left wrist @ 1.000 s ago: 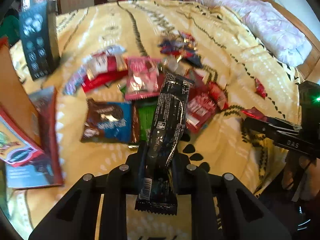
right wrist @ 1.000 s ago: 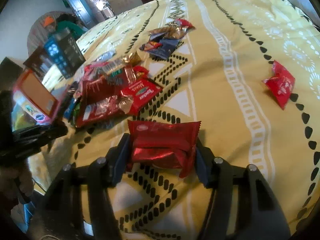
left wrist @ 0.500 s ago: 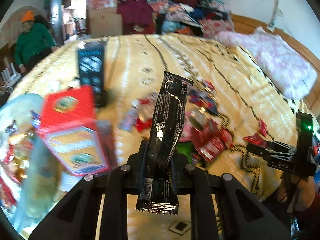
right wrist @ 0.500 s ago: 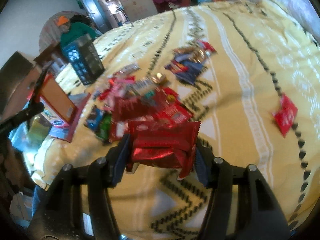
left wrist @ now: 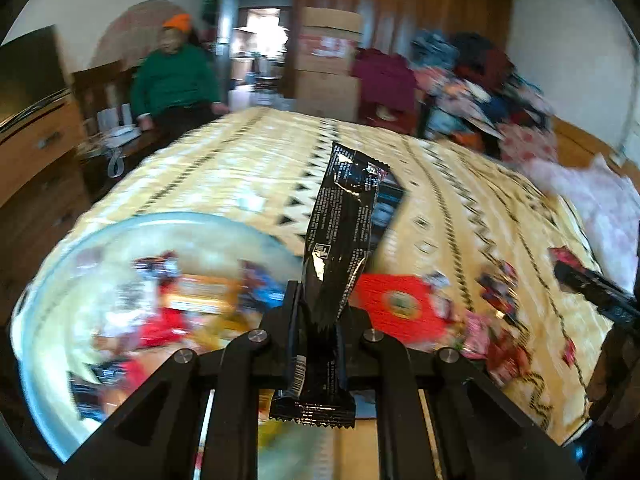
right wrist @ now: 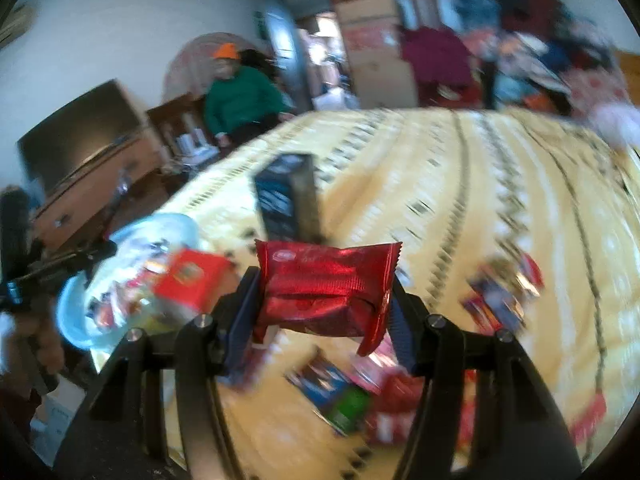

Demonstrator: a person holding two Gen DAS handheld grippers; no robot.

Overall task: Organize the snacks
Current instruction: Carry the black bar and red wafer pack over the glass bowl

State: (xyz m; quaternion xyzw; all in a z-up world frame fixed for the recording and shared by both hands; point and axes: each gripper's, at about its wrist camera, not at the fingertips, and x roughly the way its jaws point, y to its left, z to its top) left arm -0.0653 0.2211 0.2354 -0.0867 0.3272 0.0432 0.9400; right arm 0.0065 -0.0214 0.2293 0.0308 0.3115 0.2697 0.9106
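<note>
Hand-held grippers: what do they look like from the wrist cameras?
Both are matte black, with angular linkage arms joined by round silver bolts. The left hand-held gripper has black fingers; the right hand-held gripper has dark blue ribbed pads. No cables or sleeves are discernible.

Long black glossy snack wrapper (left wrist: 340,240) standing upright with white print and crimped ends, pinched near its lower end, red foil snack packet (right wrist: 326,288) lying crosswise and crumpled, clear bowl (left wrist: 52,280) of mixed snacks at the bed's edge, loose packets (right wrist: 372,392) scattered on the yellow bedspread
</note>
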